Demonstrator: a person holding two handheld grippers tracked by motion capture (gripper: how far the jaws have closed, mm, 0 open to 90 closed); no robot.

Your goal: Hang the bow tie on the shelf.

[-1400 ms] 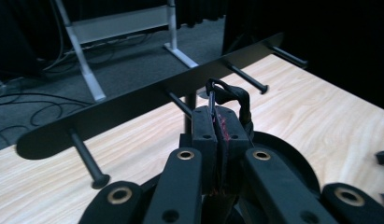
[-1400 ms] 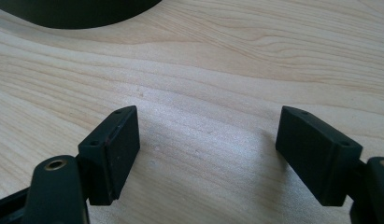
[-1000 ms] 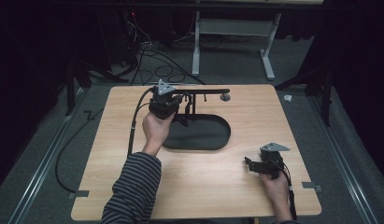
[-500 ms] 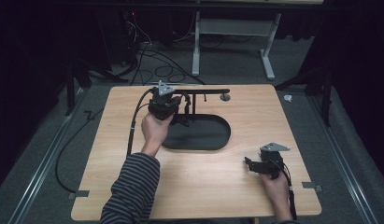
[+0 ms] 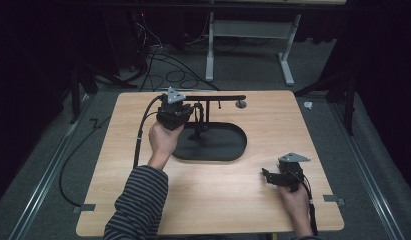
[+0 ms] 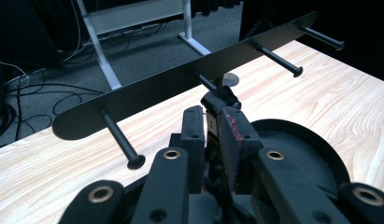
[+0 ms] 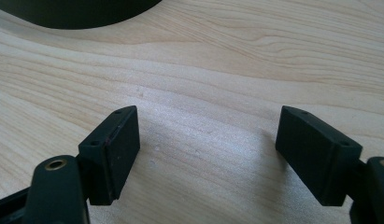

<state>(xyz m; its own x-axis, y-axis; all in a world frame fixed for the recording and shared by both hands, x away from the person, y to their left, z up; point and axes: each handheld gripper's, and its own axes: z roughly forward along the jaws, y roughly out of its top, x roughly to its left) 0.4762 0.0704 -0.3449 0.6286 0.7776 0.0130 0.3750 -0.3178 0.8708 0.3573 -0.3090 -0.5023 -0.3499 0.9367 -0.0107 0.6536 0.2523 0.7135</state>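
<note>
A person seated at a light wooden table [image 5: 218, 200] works two hand-held grippers over a black hanger stand. The stand's flat oval base [image 5: 213, 145] lies near the middle of the tabletop, a thin post rises from it, and a long black rail [image 6: 180, 81] runs across the top, carrying a row of pegs with rounded ends [image 6: 124, 147]. The left gripper [image 5: 180, 114], gripped by a hand in a striped sleeve [image 5: 138, 200], is raised at the rail's left end, just beside the post. In the left gripper view its jaws stand close together with a narrow slit between them and have just been opening; a small dark knob-shaped piece [image 6: 220, 100] sits right at their tips, just under the rail, and whether the pads press on it cannot be told. One pad [image 6: 234, 135] carries a reddish smear. The right gripper [image 5: 273, 176] rests low near the table's front right corner, well apart from the stand, with its cable trailing back past the hand. In the right gripper view its jaws are spread wide over bare wood grain with nothing between them, and the curved edge of the base shows at the top of that view. Cables lie on the dark floor beyond the table.
</note>
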